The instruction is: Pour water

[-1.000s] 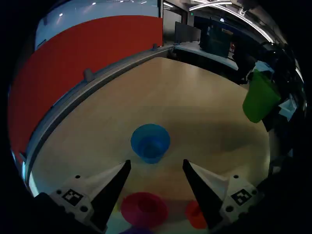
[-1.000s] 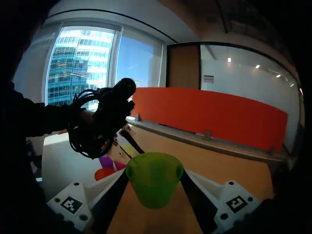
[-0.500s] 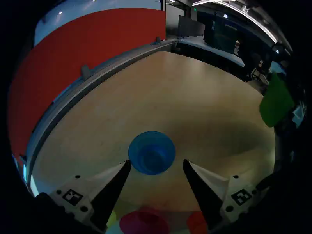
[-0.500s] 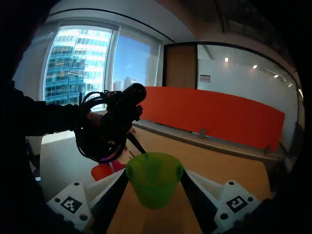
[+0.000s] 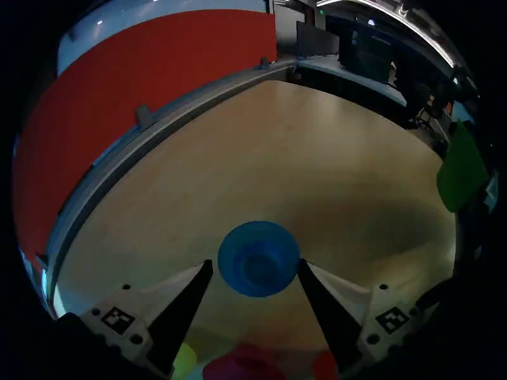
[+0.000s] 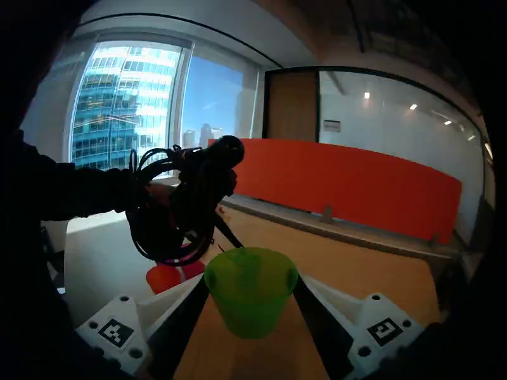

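Two fingers of the right gripper point(image 6: 251, 278) press on opposite sides of the green cup point(image 6: 251, 301), which is held upright with its mouth up; its contents cannot be made out. The left gripper point(image 5: 253, 262) stands open with the blue cup point(image 5: 258, 258) between its fingertips: one finger looks to touch the cup's wall, and the other stands clear by a narrow gap. The blue cup sits upright on the wooden table point(image 5: 285, 145). On the near side of the blue cup, behind the fingertips, lie a pink cup point(image 5: 244, 369) and a red cup point(image 5: 324, 367). Well apart from the blue cup, off to its right and raised above the table, the green cup is seen again. Beyond the blue cup to the left, a red partition point(image 5: 127, 82) runs along the table's edge.
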`<move>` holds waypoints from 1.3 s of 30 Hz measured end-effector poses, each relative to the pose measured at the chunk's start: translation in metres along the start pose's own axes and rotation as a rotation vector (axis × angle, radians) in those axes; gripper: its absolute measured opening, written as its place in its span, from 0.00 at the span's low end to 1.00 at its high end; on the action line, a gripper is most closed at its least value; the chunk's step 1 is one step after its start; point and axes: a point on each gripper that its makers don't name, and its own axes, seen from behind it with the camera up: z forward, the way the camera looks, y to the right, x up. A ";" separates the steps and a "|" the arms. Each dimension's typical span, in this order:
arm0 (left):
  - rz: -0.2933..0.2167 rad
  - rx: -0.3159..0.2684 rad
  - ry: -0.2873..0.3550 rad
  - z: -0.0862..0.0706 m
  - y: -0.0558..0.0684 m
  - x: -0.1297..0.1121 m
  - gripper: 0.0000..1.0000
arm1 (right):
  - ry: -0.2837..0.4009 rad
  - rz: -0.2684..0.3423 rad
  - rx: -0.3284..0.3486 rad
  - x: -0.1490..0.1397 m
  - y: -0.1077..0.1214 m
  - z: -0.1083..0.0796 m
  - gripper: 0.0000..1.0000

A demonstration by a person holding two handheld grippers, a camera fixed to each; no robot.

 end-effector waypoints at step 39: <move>-0.010 0.005 0.080 -0.019 -0.006 0.013 0.87 | -0.006 0.012 0.001 -0.001 -0.002 0.004 0.93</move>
